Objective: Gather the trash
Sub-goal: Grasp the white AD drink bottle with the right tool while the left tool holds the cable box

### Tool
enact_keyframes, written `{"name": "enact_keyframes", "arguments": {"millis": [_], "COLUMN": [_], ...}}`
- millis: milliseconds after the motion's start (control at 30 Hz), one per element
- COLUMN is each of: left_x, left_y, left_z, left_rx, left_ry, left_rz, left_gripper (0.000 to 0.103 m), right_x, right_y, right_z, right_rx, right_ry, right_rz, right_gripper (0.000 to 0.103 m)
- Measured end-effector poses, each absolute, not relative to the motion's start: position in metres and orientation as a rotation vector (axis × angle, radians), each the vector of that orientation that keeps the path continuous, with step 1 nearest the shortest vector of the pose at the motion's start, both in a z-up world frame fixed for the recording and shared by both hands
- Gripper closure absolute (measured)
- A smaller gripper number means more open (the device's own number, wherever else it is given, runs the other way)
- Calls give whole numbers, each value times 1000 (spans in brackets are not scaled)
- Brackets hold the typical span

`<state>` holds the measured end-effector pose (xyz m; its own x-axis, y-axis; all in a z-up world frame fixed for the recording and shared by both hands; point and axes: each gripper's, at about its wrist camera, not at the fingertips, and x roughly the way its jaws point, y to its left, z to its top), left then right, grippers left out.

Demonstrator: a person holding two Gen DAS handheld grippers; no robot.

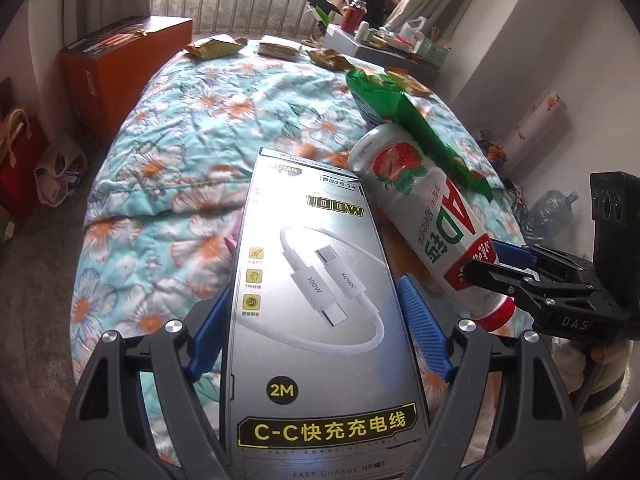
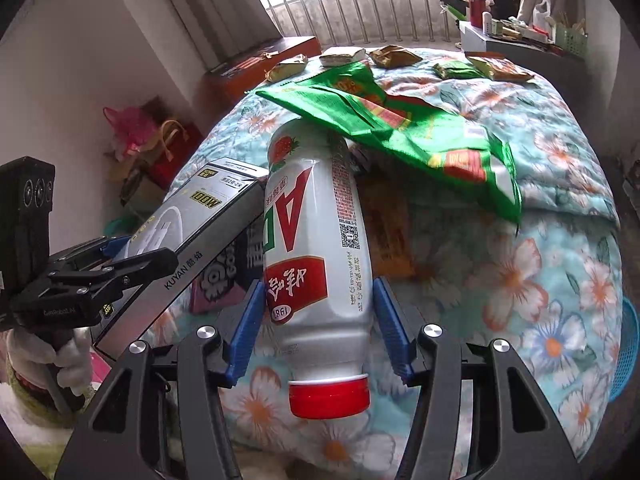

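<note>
Orange box (image 1: 120, 60): far left beside the bed, under the window bars.
Red bag (image 1: 20, 156): on the floor at the left, near the orange box.
Quilt (image 1: 168, 152): floral, teal with orange and white flowers, covering the bed.
Wrappers (image 1: 214, 47): several crumpled snack packets lie along the quilt's far edge.
Left gripper (image 1: 316, 320): jaws set wide, blue pads against the long sides of the cable box, which sits between them.
Cable box (image 1: 312, 280): grey carton printed with a white cable, lifted clear of the quilt, its far end touching the bottle's base.
Bottle (image 2: 316, 248): white drink bottle with a strawberry label and red cap, cap toward the camera, base tucked under the green bag.
Right gripper (image 2: 320, 320): jaws about half open, blue pads pressed on the bottle's lower body just above the cap.
Green bag (image 2: 400, 128): flattened snack bag resting over the bottle's far end and the quilt.
Shelf (image 2: 520, 40): cluttered, far right by the window.
Blue basket (image 2: 628, 348): at the right edge beside the bed.
</note>
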<state>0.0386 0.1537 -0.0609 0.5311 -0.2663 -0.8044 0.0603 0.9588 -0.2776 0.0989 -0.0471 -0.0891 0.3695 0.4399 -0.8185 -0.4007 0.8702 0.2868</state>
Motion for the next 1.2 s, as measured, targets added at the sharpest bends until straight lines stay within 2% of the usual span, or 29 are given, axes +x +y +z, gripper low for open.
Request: {"name": "enact_keyframes", "arguments": {"millis": [267, 367, 433, 467, 967, 1200], "left_x": [33, 37, 39, 41, 47, 49], "left_y": [107, 101, 100, 99, 95, 96], "left_z": [-90, -92, -91, -91, -95, -96], "left_rx": [-75, -42, -30, -28, -19, -13], "left_ry": [1060, 1055, 1043, 1042, 1031, 1024], "left_rz": [-215, -188, -172, -163, -138, -136], "left_gripper": [27, 23, 22, 22, 21, 21], "right_x": [69, 74, 79, 82, 103, 105], "right_y": [-74, -74, -72, -71, -57, -58], "right_z": [-102, -102, -101, -101, -118, -121], "right_rx": [94, 111, 109, 115, 181, 200], "right_ry": [1109, 1111, 1098, 1098, 1126, 1120], "right_rz": [484, 480, 465, 462, 441, 431], "right_gripper": [49, 47, 38, 38, 38, 41]}}
